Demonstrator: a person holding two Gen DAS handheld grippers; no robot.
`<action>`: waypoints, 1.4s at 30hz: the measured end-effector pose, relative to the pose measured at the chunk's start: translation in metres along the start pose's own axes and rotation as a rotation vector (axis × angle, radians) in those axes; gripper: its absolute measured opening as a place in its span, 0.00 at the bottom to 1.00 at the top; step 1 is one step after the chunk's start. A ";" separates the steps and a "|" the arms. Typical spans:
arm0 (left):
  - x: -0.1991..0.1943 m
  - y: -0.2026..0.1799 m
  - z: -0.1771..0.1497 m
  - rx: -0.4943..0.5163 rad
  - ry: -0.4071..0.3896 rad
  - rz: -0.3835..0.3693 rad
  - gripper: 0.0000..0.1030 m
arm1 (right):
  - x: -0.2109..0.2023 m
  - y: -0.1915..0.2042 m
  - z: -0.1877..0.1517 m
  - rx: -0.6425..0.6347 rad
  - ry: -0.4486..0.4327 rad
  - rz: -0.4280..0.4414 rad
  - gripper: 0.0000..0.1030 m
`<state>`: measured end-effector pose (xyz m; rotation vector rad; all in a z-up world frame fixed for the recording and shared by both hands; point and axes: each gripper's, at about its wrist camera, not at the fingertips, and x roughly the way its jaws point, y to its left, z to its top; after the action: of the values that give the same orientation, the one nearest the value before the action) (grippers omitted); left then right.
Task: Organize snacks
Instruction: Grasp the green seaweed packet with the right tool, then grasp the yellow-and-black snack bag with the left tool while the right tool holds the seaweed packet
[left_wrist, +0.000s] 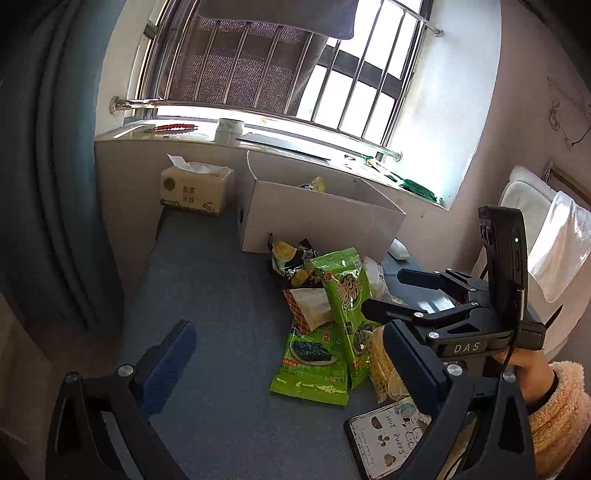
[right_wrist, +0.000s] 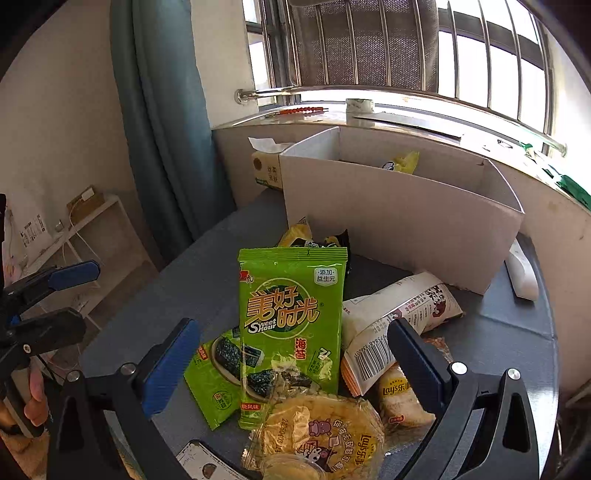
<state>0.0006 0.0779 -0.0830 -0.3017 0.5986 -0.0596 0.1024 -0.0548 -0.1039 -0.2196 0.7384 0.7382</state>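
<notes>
A pile of snack packets lies on the grey-blue table (left_wrist: 210, 295) in front of an open white cardboard box (left_wrist: 321, 218) (right_wrist: 406, 229). A yellow packet (right_wrist: 406, 162) sits inside the box. One green seaweed packet (right_wrist: 291, 317) (left_wrist: 343, 291) leans upright on the pile, and a second green packet (right_wrist: 214, 376) (left_wrist: 314, 365) lies flat. Beside them are a white barcoded packet (right_wrist: 391, 321) and a round Lay's chip pack (right_wrist: 325, 432). My right gripper (right_wrist: 293, 365) (left_wrist: 388, 291) is open, its fingers wide on either side of the upright packet without touching it. My left gripper (left_wrist: 291, 365) (right_wrist: 62, 299) is open and empty, left of the pile.
A tissue pack (left_wrist: 195, 192) stands left of the box against the sill wall. A phone in a cartoon case (left_wrist: 388, 435) lies at the table's near edge. A white remote (right_wrist: 522, 275) rests right of the box. A teal curtain (right_wrist: 166, 129) and a white shelf (right_wrist: 92, 229) are at left.
</notes>
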 end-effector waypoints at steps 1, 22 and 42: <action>-0.001 0.002 0.000 -0.007 -0.001 0.000 1.00 | 0.006 0.001 0.004 -0.006 0.011 0.000 1.00; 0.013 0.022 0.007 -0.065 0.023 -0.006 1.00 | -0.028 -0.030 0.065 0.129 -0.196 0.061 0.68; 0.207 -0.024 0.067 0.141 0.304 0.075 1.00 | -0.118 -0.102 -0.029 0.293 -0.208 -0.018 0.68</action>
<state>0.2102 0.0434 -0.1365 -0.1334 0.9022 -0.0759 0.0964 -0.2047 -0.0515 0.1152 0.6359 0.6168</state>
